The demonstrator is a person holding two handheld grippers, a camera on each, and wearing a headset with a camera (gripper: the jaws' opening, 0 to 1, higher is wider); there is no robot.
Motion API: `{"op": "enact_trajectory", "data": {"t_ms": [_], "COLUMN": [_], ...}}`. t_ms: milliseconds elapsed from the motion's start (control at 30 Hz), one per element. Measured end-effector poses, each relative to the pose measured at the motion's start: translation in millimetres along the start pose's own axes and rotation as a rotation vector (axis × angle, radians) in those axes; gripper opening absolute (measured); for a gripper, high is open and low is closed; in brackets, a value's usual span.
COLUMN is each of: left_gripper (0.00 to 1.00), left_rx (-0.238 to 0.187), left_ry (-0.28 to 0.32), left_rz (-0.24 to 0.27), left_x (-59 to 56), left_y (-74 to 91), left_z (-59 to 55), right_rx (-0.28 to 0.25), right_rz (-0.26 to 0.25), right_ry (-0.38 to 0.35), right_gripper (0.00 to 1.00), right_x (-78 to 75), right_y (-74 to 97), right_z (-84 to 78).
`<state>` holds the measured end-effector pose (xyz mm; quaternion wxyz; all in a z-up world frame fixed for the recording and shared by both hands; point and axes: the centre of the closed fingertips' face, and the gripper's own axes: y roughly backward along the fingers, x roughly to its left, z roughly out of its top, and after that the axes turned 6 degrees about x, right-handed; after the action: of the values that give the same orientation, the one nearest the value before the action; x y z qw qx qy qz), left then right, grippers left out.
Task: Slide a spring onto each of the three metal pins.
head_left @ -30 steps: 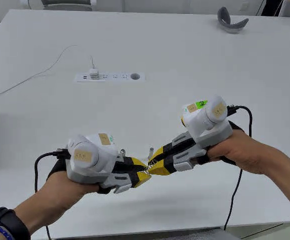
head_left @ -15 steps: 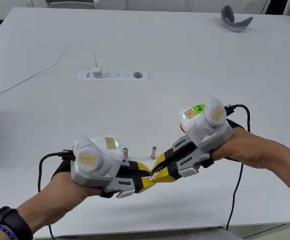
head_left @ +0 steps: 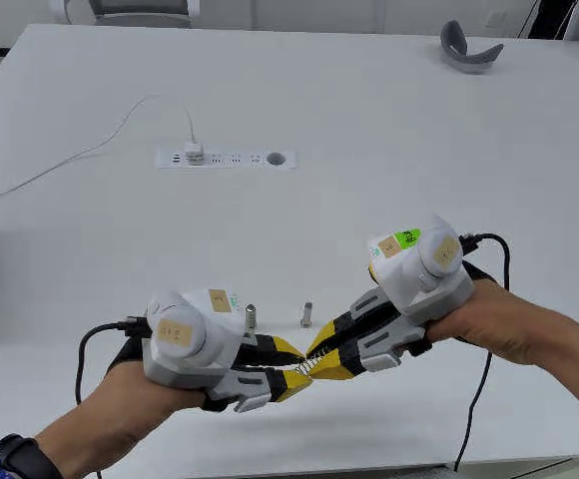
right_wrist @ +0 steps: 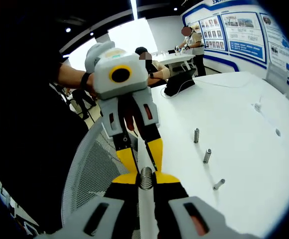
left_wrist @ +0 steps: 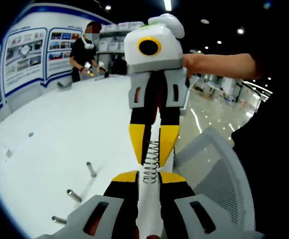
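Both grippers still meet tip to tip above the table's front edge, as they did half a second ago. Measured against the pins, the pair now sits a little nearer to me than a second ago. My left gripper [left_wrist: 149, 178] has its jaws drawn almost together, pinching the near end of the spring [left_wrist: 151, 162]. My right gripper [right_wrist: 144, 178] comes in from the opposite side, its jaws just as narrow and closed on the spring's other end. The spring is a thin, bright steel coil, straight, with evenly spaced turns, bridging the short gap between the yellow fingertips [head_left: 334, 371]. In the right gripper view I look at it end-on, down its hollow bore. Beyond the tips, on the white table [head_left: 389, 140], three short metal pins stand in a row, apart from the spring: the nearest pin [right_wrist: 218, 184], the middle pin [right_wrist: 207, 156] and the far pin [right_wrist: 196, 135]. The far pin's surface looks ribbed, though it is too small to be sure. Farther off lies a white power strip [head_left: 225, 158] with a charger [head_left: 194, 152] plugged in and its cable [head_left: 80, 155] trailing away.
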<state>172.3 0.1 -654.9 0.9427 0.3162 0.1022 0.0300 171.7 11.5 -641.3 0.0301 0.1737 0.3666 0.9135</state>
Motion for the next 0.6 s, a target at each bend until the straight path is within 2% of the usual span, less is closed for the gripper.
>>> {"op": "enact_trajectory", "data": {"t_ms": [300,500,600], "left_gripper": [0.22,0.23,0.24], "left_rx": [-0.006,-0.004,-0.007], "left_ry": [0.067,0.100,0.117], "left_rz": [0.058,0.098,0.119], "left_x": [9.0,17.9,22.3], "left_y": [4.9,8.0,9.8], "left_z": [-12.8,-21.1,-24.3], "right_rx": [-0.013,0.009,0.047], "right_rz": [-0.036,-0.064,-0.099], "right_ry": [-0.059,-0.088,-0.120], "right_gripper": [0.13,0.13,0.13], "right_x": [-7.0,-11.9,-19.3], "right_y": [3.9,2.6,2.3], "right_z": [-11.9,-25.1,-35.9]}}
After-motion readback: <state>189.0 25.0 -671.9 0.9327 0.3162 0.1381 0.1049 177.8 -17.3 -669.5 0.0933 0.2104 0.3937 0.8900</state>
